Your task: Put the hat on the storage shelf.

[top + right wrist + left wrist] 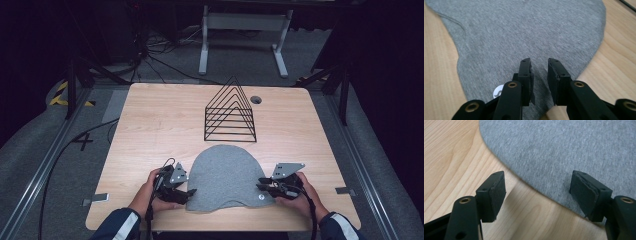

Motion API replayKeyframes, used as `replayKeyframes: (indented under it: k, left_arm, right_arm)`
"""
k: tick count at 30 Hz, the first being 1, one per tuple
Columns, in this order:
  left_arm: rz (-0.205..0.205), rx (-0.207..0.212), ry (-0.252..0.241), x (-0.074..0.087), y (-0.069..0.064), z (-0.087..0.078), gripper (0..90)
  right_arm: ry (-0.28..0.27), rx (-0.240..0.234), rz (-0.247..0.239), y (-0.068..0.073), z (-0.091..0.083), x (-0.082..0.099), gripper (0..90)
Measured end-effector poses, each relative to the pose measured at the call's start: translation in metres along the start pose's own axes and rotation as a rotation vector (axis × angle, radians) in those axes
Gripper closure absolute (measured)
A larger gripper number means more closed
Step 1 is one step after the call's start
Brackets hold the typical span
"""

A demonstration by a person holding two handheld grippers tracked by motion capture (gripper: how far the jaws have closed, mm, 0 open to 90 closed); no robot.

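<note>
Both grippers flank the cap [225, 175] on the table [150, 120]: left gripper [537, 195] open astride its edge, right gripper [539, 80] nearly closed, gripping nothing, over its hem.

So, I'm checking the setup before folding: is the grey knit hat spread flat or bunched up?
Spread flat. The grey knit hat lies smooth on the light wooden table, its rounded outline unbroken by folds.

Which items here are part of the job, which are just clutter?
In the job:
- grey beanie, flat on the table
- left hand-held gripper, open at its near left edge
- right hand-held gripper, narrow gap, over its near right corner

Lying about:
- black wire rack
- white stand beyond the table
</note>
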State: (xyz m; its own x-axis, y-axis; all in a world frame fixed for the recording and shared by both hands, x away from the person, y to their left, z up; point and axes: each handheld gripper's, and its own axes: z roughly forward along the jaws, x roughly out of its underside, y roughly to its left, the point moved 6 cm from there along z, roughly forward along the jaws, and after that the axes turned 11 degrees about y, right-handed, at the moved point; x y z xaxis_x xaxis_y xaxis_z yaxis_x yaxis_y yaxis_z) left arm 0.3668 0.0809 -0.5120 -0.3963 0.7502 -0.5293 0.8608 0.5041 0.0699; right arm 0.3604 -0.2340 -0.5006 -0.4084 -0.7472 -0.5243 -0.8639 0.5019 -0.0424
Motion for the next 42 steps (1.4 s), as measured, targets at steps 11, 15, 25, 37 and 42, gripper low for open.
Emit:
replayKeyframes:
  k: [11,15,25,37,42]
  left_arm:
    - [-0.037,0.025,0.014,0.004,0.01,-0.002,29.1]
    - [-0.038,0.028,-0.004,-0.002,0.014,-0.005,28.4]
    - [-0.108,0.055,-0.019,-0.023,0.045,0.0,22.7]
    - [-0.091,0.066,0.035,-0.038,0.057,0.023,19.0]
    - [-0.095,0.057,0.046,-0.039,0.055,0.031,16.0]
  right_arm:
    - [0.012,-0.009,-0.003,0.014,0.0,-0.001,62.6]
    - [0.008,0.039,0.031,0.005,-0.005,-0.004,54.2]
    - [-0.028,0.129,0.127,-0.039,-0.005,-0.035,36.8]
    - [0.025,0.096,0.177,-0.052,0.026,-0.056,27.3]
    - [0.071,0.122,0.194,-0.054,0.036,-0.053,21.5]
